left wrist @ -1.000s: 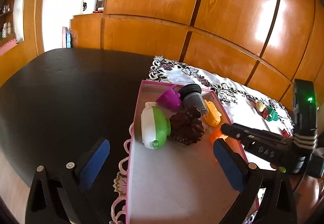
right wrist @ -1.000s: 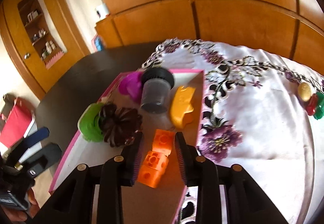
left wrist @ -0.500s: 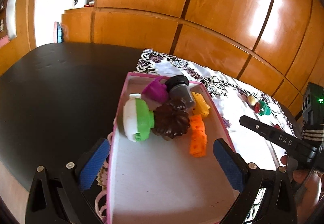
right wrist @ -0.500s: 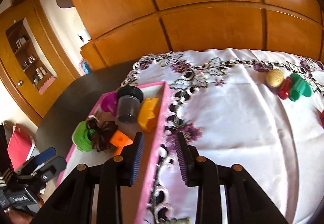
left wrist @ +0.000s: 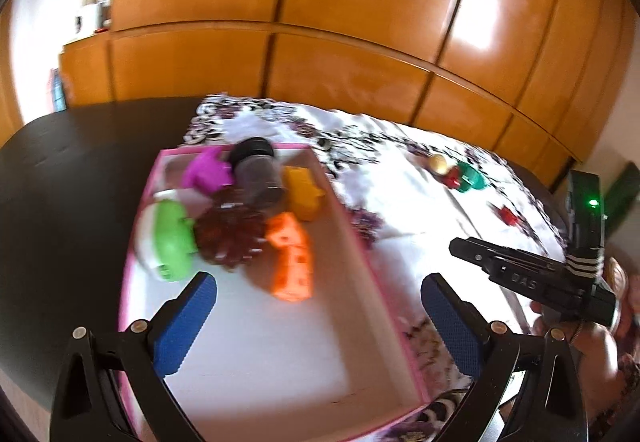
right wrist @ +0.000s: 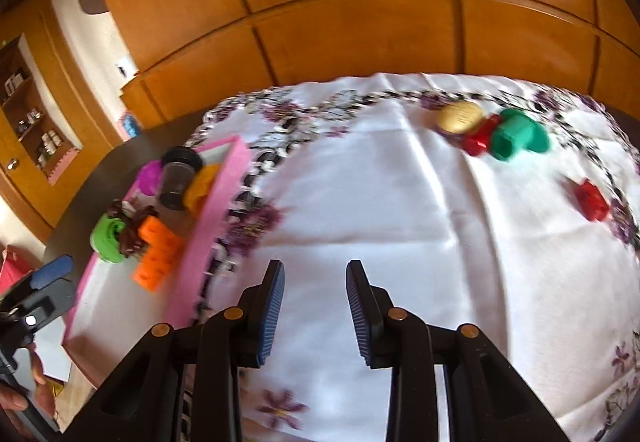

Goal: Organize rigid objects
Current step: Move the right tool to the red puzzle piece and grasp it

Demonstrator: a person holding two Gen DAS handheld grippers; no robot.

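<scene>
Frames blurred; pink tray (left wrist: 362, 262) center-left holds orange block (left wrist: 290, 262), jar (left wrist: 256, 174), green toy (left wrist: 172, 238). Left tongs (left wrist: 318, 318) wide, right tongs (right wrist: 315, 292) narrower, both empty.

A lived-in home, likely a dining or living room, is indicated. The background is filled by a glossy wooden wardrobe wall (left wrist: 360, 2) of large panelled doors. At ten o'clock in the right wrist view, an arched wooden cabinet (right wrist: 28, 110) is seen, its open shelves stocked with small jars. The dark worktop (left wrist: 80, 170) is partly covered by a white embroidered tablecloth (right wrist: 400, 202) with purple flowers and a lace edge. Small household plastic toys are gathered in a pink-rimmed tray (left wrist: 348, 226), and others are scattered on the cloth at one o'clock. A white appliance on a far counter is blurred.
</scene>
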